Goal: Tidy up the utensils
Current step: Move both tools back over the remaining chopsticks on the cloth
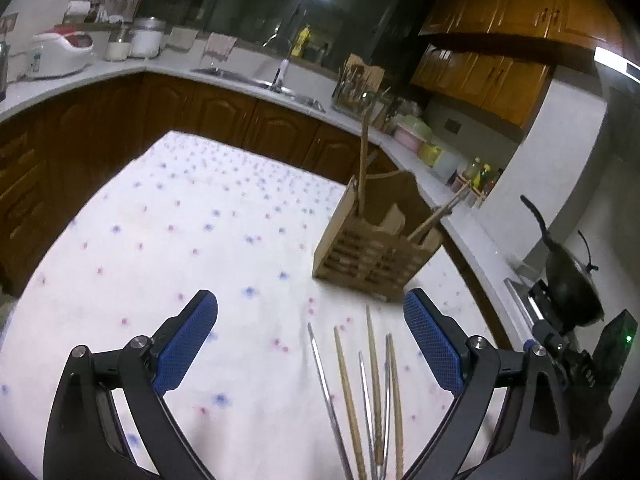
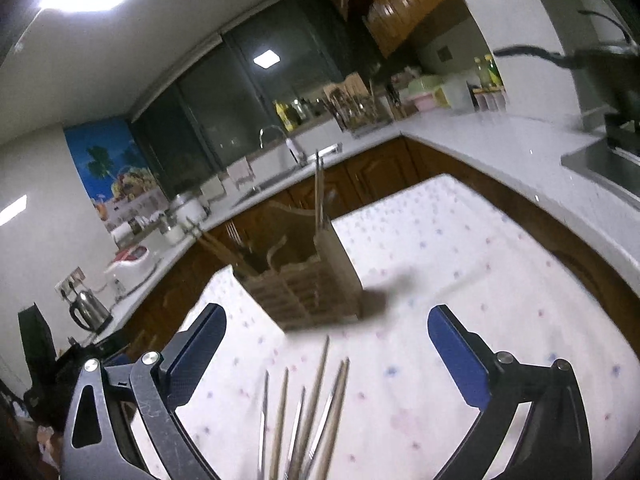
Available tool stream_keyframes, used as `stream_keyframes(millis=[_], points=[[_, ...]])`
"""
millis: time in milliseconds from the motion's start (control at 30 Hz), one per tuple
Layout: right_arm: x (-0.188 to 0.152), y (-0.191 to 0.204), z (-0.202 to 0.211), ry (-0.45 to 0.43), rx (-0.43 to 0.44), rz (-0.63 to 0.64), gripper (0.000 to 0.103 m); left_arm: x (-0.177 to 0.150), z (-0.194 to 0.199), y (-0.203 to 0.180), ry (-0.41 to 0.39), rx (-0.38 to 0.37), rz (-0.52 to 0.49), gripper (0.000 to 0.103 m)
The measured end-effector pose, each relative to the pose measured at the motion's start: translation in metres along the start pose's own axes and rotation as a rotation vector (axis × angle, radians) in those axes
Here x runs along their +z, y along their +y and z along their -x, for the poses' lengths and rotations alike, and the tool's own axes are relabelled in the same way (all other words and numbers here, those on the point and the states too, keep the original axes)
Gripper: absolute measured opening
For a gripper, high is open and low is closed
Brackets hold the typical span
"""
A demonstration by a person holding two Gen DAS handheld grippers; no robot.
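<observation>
A wooden utensil holder (image 1: 374,252) (image 2: 308,284) stands on the dotted white tablecloth (image 1: 180,240) (image 2: 460,264), with a few chopsticks and a fork poking out of it. Several loose chopsticks (image 1: 362,396) (image 2: 308,412), wooden and metal, lie on the cloth in front of the holder. My left gripper (image 1: 310,344) is open above the cloth, the loose chopsticks lying below and between its blue pads. My right gripper (image 2: 326,354) is open too, over the same chopsticks, nothing pressed between its pads.
A white countertop (image 1: 224,66) (image 2: 492,140) with a sink, a rice cooker (image 1: 60,50) and jars runs behind the table. A black wok (image 1: 572,284) sits on the stove at the right. A kettle (image 2: 88,312) stands at the left in the right wrist view.
</observation>
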State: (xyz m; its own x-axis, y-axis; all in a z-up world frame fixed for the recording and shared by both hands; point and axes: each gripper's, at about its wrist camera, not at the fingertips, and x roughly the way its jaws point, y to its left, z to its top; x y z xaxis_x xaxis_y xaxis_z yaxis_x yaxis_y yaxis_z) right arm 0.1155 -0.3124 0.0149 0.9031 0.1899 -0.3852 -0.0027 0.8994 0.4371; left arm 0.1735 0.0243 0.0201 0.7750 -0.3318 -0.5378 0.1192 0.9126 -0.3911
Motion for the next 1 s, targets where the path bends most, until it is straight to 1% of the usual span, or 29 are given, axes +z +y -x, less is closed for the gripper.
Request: stream_keyframes(millis=[100, 200, 533, 633, 733, 800, 833, 867, 900, 933, 1000], points=[[-0.012, -0.002, -0.001, 0.036, -0.011, 0.007, 0.102, -0.010, -0.003, 0.002, 0.026, 0.016, -0.004, 0.096], [-0.021, 0.000, -0.001, 0.054, -0.018, 0.022, 0.102, -0.020, -0.008, 0.003, 0.052, 0.029, -0.009, 0.096], [-0.039, 0.007, -0.015, 0.117, -0.026, 0.063, 0.101, -0.031, -0.023, 0.001, 0.110, 0.080, -0.050, 0.096], [-0.045, 0.009, -0.024, 0.149, -0.030, 0.078, 0.098, -0.034, -0.031, 0.002, 0.136, 0.100, -0.061, 0.096], [-0.052, 0.011, -0.034, 0.186, -0.033, 0.088, 0.091, -0.037, -0.040, 0.002, 0.163, 0.117, -0.077, 0.096], [-0.055, 0.011, -0.041, 0.212, -0.040, 0.094, 0.083, -0.041, -0.048, 0.001, 0.184, 0.134, -0.095, 0.095], [-0.057, 0.011, -0.045, 0.224, -0.044, 0.097, 0.081, -0.042, -0.051, 0.000, 0.193, 0.136, -0.101, 0.091], [-0.059, 0.011, -0.050, 0.242, -0.048, 0.099, 0.077, -0.044, -0.057, -0.001, 0.212, 0.137, -0.109, 0.088], [-0.060, 0.010, -0.053, 0.252, -0.052, 0.100, 0.070, -0.045, -0.061, -0.002, 0.227, 0.132, -0.114, 0.081], [-0.062, 0.009, -0.059, 0.272, -0.058, 0.101, 0.066, -0.047, -0.067, -0.003, 0.246, 0.126, -0.118, 0.076], [-0.066, 0.008, -0.068, 0.300, -0.060, 0.099, 0.053, -0.049, -0.076, -0.005, 0.271, 0.122, -0.126, 0.072]])
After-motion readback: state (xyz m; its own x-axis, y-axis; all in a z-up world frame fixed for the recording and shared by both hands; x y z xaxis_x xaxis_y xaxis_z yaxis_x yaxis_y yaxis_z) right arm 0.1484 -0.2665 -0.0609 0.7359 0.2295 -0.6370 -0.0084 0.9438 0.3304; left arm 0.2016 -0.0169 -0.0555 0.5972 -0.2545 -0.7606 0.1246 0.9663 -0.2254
